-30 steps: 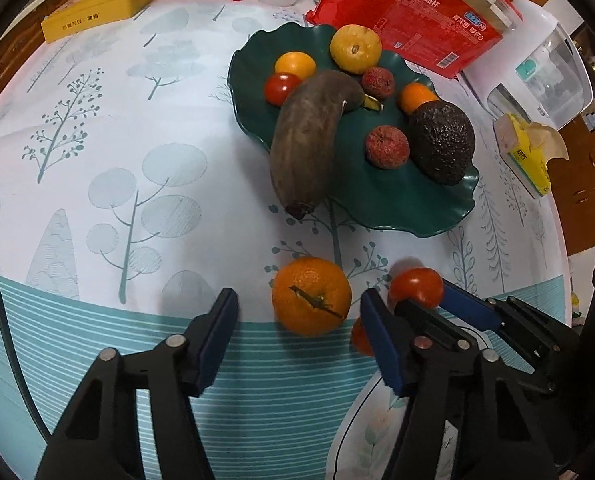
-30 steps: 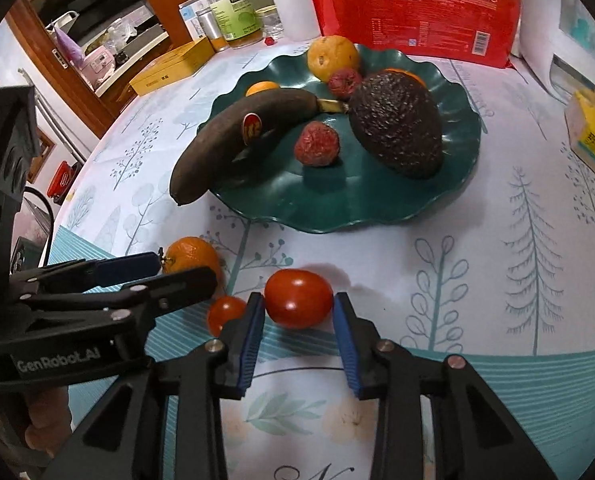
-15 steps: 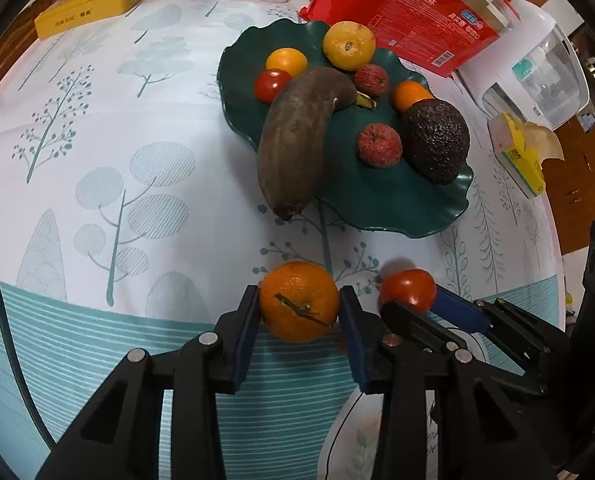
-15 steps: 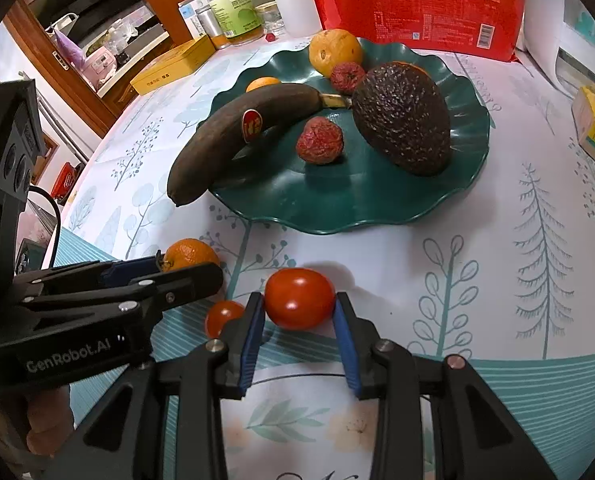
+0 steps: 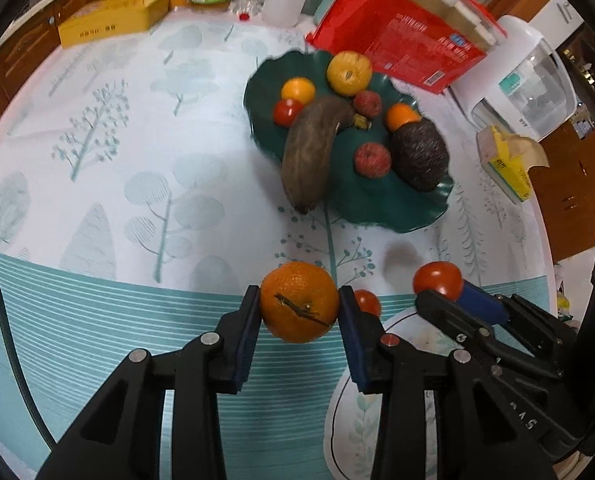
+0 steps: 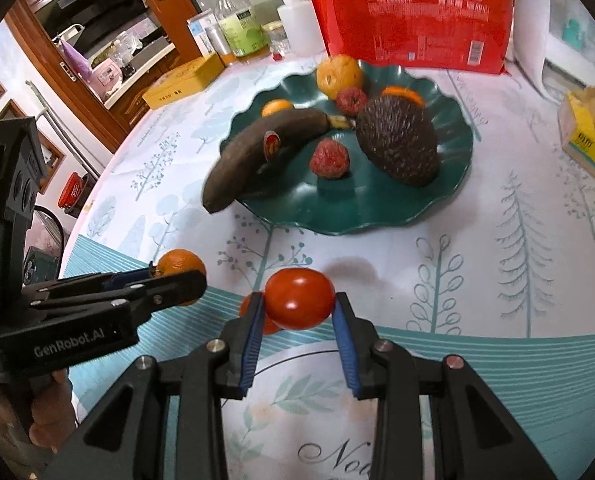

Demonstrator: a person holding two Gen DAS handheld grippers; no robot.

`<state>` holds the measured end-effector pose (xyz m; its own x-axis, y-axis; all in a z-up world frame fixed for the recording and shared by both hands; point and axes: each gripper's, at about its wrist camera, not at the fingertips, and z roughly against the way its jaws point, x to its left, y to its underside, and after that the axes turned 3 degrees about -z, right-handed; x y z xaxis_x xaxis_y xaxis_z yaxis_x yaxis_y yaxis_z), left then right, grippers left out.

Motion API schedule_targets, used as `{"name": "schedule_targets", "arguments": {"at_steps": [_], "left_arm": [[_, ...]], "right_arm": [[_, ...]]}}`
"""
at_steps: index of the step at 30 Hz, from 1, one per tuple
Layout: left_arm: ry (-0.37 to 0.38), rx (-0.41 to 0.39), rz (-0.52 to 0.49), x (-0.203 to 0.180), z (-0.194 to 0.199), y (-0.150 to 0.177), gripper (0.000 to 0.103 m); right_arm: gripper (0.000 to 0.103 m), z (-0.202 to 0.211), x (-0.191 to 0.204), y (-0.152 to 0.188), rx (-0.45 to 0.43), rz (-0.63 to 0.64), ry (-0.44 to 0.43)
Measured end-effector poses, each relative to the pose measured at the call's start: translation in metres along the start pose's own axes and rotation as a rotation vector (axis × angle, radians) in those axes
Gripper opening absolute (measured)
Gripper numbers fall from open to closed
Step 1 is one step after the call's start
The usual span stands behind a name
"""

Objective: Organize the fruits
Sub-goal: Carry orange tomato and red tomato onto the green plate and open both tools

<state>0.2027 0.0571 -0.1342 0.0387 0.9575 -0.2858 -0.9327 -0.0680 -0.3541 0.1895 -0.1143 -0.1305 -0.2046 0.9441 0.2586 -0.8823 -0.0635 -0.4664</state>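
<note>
My left gripper (image 5: 299, 308) is shut on an orange mandarin (image 5: 299, 302) and holds it above the tablecloth. My right gripper (image 6: 297, 304) is shut on a red tomato (image 6: 299, 298), which also shows in the left wrist view (image 5: 437, 280). A small red tomato (image 5: 367, 300) lies on the cloth between the two grippers. Ahead stands a dark green leaf-shaped plate (image 5: 397, 208) with a brown banana (image 5: 313, 156), a dark avocado (image 5: 419, 156), lychees, small oranges and a cherry tomato.
A red paper-cup pack (image 5: 401, 36) and a white water jug (image 5: 525, 84) stand behind the plate. A yellow tissue pack (image 5: 509, 168) lies at the right. A yellow box (image 5: 113, 20) and bottles stand at the back left. The table edge is at the right.
My left gripper closed on the mandarin and lifted it. My right gripper lifted the tomato off the cloth. Both views have pulled back and up from the plate.
</note>
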Motion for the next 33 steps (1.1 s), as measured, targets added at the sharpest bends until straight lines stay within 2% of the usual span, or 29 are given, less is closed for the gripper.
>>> {"name": "schedule_targets", "arguments": {"at_steps": [7,11,16,19,22,29,33], "left_arm": [[0.001,-0.083,-0.066,-0.019,0.057,-0.032,0.037],[-0.004,-0.166,-0.125,-0.041,0.088,-0.061,0.037],[-0.02,-0.223,-0.165,-0.06,0.096,-0.095,0.037],[-0.024,-0.207,-0.167,-0.062,0.078,-0.114,0.037],[-0.024,-0.161,-0.16,-0.059,0.046,-0.125,0.037],[-0.02,-0.057,-0.161,-0.053,-0.019,-0.131,0.037],[-0.024,-0.029,-0.175,-0.052,-0.043,-0.134,0.037]], "right_arm": [[0.034,0.052,0.007,-0.032,-0.087,0.03,0.044],[0.034,0.09,0.009,-0.062,-0.186,0.062,0.081],[0.035,0.107,0.008,-0.091,-0.265,0.082,0.121],[0.035,0.093,0.002,-0.098,-0.254,0.081,0.137],[0.035,0.063,-0.002,-0.098,-0.202,0.074,0.136],[0.035,-0.013,-0.013,-0.079,-0.053,0.045,0.107],[0.035,-0.037,-0.016,-0.073,-0.008,0.038,0.089]]}}
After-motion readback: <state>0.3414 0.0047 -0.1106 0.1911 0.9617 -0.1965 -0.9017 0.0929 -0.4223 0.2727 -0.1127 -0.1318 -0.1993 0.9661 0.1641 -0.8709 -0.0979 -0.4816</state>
